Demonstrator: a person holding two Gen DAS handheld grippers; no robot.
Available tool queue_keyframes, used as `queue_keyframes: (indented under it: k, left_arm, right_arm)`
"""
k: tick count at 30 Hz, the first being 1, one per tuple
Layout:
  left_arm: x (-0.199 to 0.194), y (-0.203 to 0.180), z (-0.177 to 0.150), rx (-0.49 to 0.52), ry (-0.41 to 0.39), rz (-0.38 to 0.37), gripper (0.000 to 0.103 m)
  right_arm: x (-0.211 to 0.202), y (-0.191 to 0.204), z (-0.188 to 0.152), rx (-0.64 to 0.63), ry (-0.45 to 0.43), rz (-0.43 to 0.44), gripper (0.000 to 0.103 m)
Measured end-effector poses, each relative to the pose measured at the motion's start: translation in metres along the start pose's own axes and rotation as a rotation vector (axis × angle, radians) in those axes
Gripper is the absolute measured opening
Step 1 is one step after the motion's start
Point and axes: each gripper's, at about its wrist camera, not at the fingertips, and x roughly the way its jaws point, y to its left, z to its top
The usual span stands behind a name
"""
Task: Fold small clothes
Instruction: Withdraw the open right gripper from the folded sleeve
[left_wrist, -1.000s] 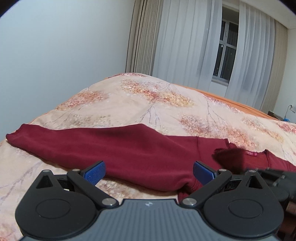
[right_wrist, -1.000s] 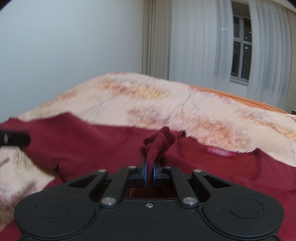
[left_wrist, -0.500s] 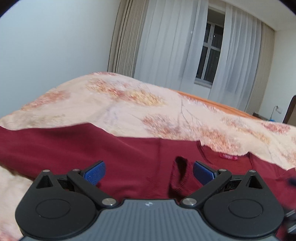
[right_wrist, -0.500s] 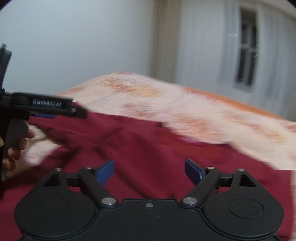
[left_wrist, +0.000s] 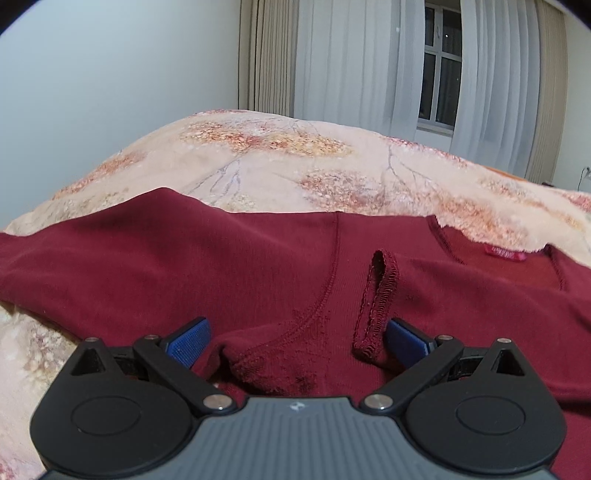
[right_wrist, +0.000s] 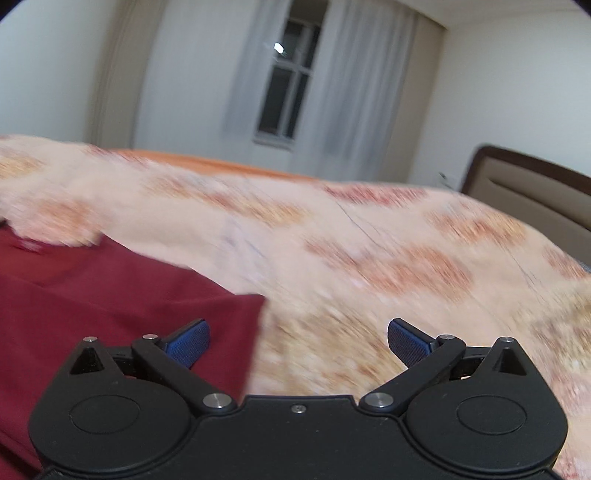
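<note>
You have a floral bedspread (left_wrist: 295, 166) ahead, a curtained window (left_wrist: 439, 74) behind it, and a headboard (right_wrist: 528, 192) at right.

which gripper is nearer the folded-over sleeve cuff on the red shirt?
Left. The left gripper is open right at the sleeve cuff, which lies beside its right finger. The right gripper, also open, is at the red shirt's edge over the bedspread; no cuff shows there.
</note>
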Motion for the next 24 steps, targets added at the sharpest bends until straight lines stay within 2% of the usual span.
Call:
queue_keyframes:
  k: [5,8,12,17,19,24]
  left_arm:
    - [0.001,0.0,-0.003,0.0,0.003,0.0,0.103]
    - [0.001,0.0,-0.003,-0.001,-0.003,-0.002,0.103]
    - [0.002,0.0,-0.005,-0.003,-0.011,-0.005,0.103]
    - [0.001,0.001,-0.006,-0.007,-0.018,-0.009,0.103]
    - [0.001,0.001,-0.006,-0.004,-0.019,-0.007,0.103]
    - [0.001,0.001,-0.006,-0.005,-0.019,-0.007,0.103]
  right_arm:
    - [0.005,-0.021,-0.019,0.109,0.03,0.015,0.102]
    - [-0.007,-0.026,-0.018,0.12,0.009,0.028,0.102]
    - [-0.051,-0.029,-0.021,0.073,-0.047,0.091,0.102]
    - [-0.115,-0.022,-0.042,-0.013,-0.136,0.185,0.102]
    - [-0.124,-0.013,-0.05,-0.061,-0.153,0.193,0.102]
    - [-0.116,0.023,-0.053,-0.204,-0.154,0.137,0.102]
